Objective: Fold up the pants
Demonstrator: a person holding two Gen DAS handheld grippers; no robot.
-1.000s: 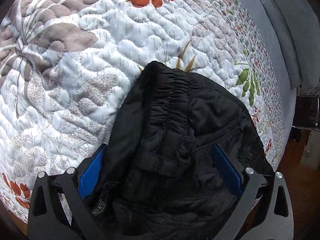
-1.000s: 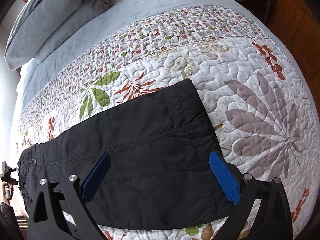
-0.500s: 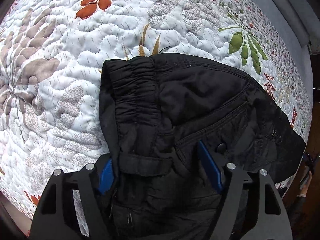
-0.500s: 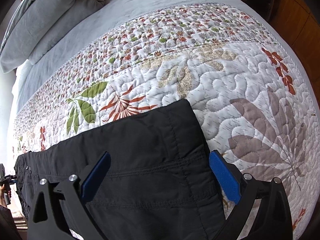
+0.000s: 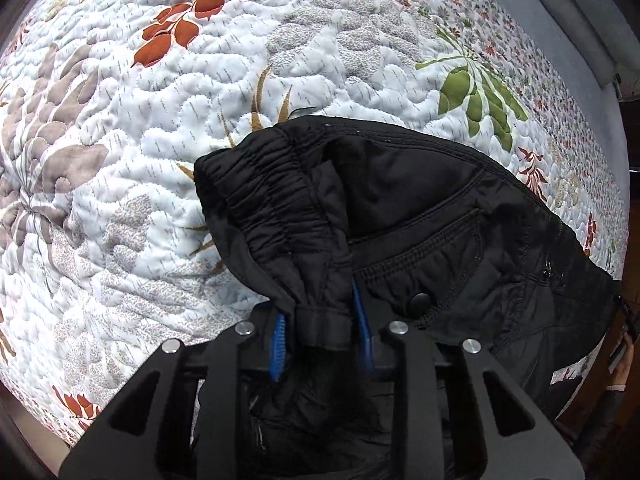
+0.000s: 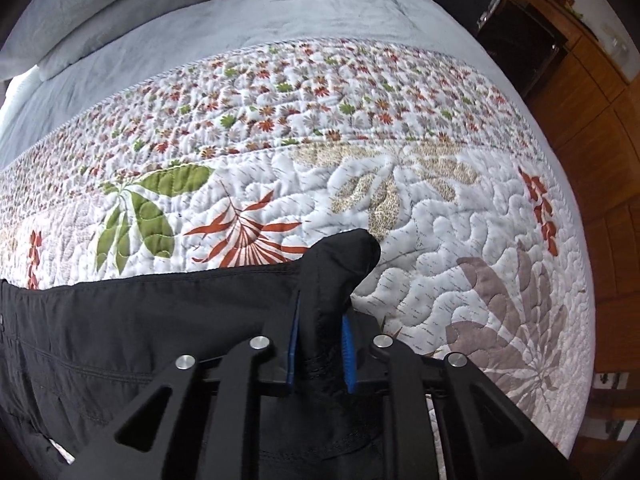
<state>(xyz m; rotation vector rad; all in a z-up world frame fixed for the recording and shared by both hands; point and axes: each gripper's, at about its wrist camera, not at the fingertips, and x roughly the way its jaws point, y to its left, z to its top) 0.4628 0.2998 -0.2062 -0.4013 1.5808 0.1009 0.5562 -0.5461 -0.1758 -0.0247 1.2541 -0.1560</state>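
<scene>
Black pants [image 5: 420,216] lie stretched lengthwise across the quilted bed [image 5: 160,140], apparently already doubled leg on leg, so the crosswise folds look still to come. At the waist end, the left gripper [image 5: 322,338] has its blue fingers [image 5: 279,336] nearly closed, pinching a bunch of the elastic waistband. At the other end, the right gripper [image 6: 320,346] is likewise clamped on a gathered peak of hem fabric, raised slightly off the quilt.

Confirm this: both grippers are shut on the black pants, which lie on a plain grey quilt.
Not quite. The quilt is white with floral prints, as the right wrist view shows. Both the left gripper and right gripper are shut on the pants.
</scene>
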